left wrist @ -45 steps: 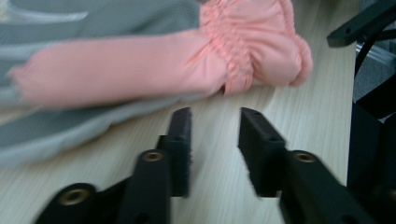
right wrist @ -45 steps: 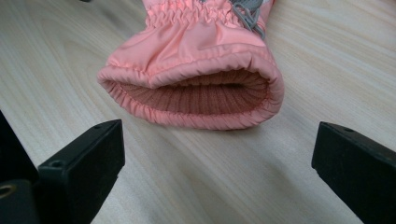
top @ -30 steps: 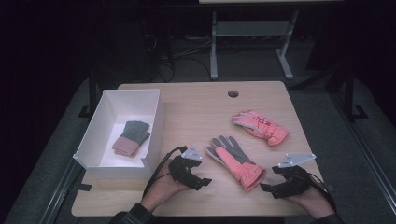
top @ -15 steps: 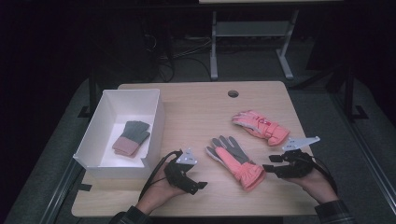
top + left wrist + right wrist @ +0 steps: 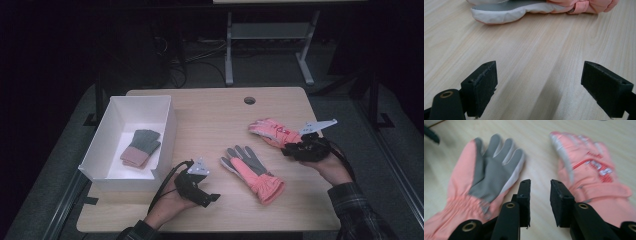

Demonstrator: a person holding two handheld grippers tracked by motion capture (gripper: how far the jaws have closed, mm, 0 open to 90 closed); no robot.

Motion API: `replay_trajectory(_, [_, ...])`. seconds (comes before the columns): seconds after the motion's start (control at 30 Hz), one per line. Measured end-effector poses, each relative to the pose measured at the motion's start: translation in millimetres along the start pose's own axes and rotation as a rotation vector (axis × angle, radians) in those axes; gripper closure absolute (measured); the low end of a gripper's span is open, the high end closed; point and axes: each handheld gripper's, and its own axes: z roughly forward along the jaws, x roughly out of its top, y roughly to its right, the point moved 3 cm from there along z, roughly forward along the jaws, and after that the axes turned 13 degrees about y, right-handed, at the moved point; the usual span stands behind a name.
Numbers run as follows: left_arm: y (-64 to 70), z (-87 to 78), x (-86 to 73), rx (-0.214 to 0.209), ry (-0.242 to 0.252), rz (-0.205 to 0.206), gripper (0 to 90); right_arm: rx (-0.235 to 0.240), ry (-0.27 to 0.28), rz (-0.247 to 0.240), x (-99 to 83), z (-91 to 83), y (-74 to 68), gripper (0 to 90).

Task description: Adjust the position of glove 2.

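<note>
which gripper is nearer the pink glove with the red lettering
Right. The right gripper sits at that pink glove's cuff end, fingers nearly together beside it. The left gripper is near the table's front edge, beyond the grey-palmed glove.

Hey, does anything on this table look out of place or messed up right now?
Nothing is spilled or damaged. The two pink ski gloves lie apart and mismatched: one grey palm up, the other back up. A smaller knit glove lies alone in the white box.
</note>
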Motion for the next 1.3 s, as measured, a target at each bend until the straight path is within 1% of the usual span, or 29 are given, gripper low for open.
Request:
replay_trajectory(0.07, [1.0, 0.6, -0.5, 0.000, 0.002, -0.003, 13.2, -0.007, -0.002, -0.004, 4.6, 2.9, 7.4, 69.9])
replay_trajectory(0.13, [0.6, 0.2, -1.0, -0.001, -0.010, 0.012, 13.2, -0.019, 0.004, 0.005, 8.7, 7.3, 15.3, 69.8])
replay_trajectory(0.23, [1.2, 0.4, -2.2, -0.001, -0.012, 0.006, 13.2, -0.035, 0.008, 0.004, 13.5, 14.3, 28.1, 69.9])
replay_trajectory(0.3, [0.7, 0.0, -1.9, -0.003, -0.018, 0.011, 13.2, -0.032, 0.004, 0.020, 17.0, 18.6, 35.9, 71.0])
replay_trajectory(0.37, [0.4, 0.5, -1.0, -0.006, -0.014, 0.015, 13.3, -0.042, -0.012, 0.012, 20.6, 23.8, 44.7, 71.7])
replay_trajectory(0.43, [0.3, 1.1, -1.4, -0.010, -0.022, 0.022, 13.3, -0.036, -0.009, 0.021, 24.1, 27.6, 53.2, 71.8])
replay_trajectory(0.5, [1.4, 1.5, -2.1, -0.010, -0.017, 0.014, 13.3, -0.042, -0.009, 0.024, 27.0, 31.0, 60.6, 70.7])
replay_trajectory(0.53, [1.2, 1.0, -2.3, -0.012, -0.025, 0.022, 13.3, -0.035, -0.009, 0.028, 27.6, 32.2, 64.2, 69.6])
replay_trajectory(0.57, [1.2, 1.1, -2.6, -0.012, -0.028, 0.025, 13.3, -0.032, -0.030, 0.033, 27.2, 34.9, 67.3, 68.7])
replay_trajectory(0.6, [1.8, 1.6, -2.8, -0.010, -0.026, 0.020, 13.3, -0.036, -0.047, 0.020, 26.5, 37.6, 69.6, 67.6])
replay_trajectory(0.63, [1.6, 1.4, -3.1, -0.014, -0.032, 0.029, 13.3, -0.033, -0.064, 0.015, 26.0, 39.7, 71.8, 67.5])
replay_trajectory(0.7, [2.2, 1.6, -3.5, -0.016, -0.034, 0.029, 13.4, -0.022, -0.083, 0.015, 24.9, 44.4, 74.8, 66.7])
replay_trajectory(0.73, [2.3, 1.7, -3.7, -0.017, -0.035, 0.028, 13.3, -0.012, -0.081, 0.014, 24.2, 46.9, 76.4, 66.7])
replay_trajectory(0.77, [2.4, 1.8, -3.5, -0.018, -0.035, 0.028, 13.4, 0.002, -0.085, 0.029, 23.2, 49.4, 77.1, 66.7])
replay_trajectory(0.83, [2.4, 1.7, -2.8, -0.014, -0.029, 0.027, 13.4, -0.005, -0.107, 0.028, 19.3, 56.3, 79.6, 65.4])
replay_trajectory(0.9, [2.7, 1.6, -2.2, -0.012, -0.021, 0.022, 13.4, 0.011, -0.131, 0.031, 15.0, 62.1, 80.6, 64.8])
replay_trajectory(0.97, [1.8, 1.2, -2.9, -0.014, -0.030, 0.029, 13.4, 0.025, -0.158, 0.023, 10.8, 66.5, 81.7, 63.9])
replay_trajectory(1.03, [2.0, 1.3, -3.6, -0.013, -0.030, 0.025, 13.4, 0.027, -0.173, 0.027, 7.6, 69.1, 82.9, 62.5])
replay_trajectory(1.1, [1.9, 0.9, -3.9, -0.013, -0.034, 0.031, 13.4, 0.028, -0.183, 0.009, 5.5, 70.5, 83.2, 62.7])
replay_trajectory(1.17, [2.5, 1.1, -4.1, -0.010, -0.033, 0.028, 13.4, 0.023, -0.205, -0.022, 2.7, 74.0, 81.7, 63.3])
replay_trajectory(1.27, [2.4, 1.6, -4.5, -0.011, -0.036, 0.024, 13.4, 0.013, -0.232, -0.057, 1.3, 80.1, 78.4, 65.2])
replay_trajectory(1.3, [2.2, 2.0, -4.3, -0.010, -0.037, 0.024, 13.4, 0.009, -0.234, -0.058, 1.6, 81.0, 77.2, 66.6])
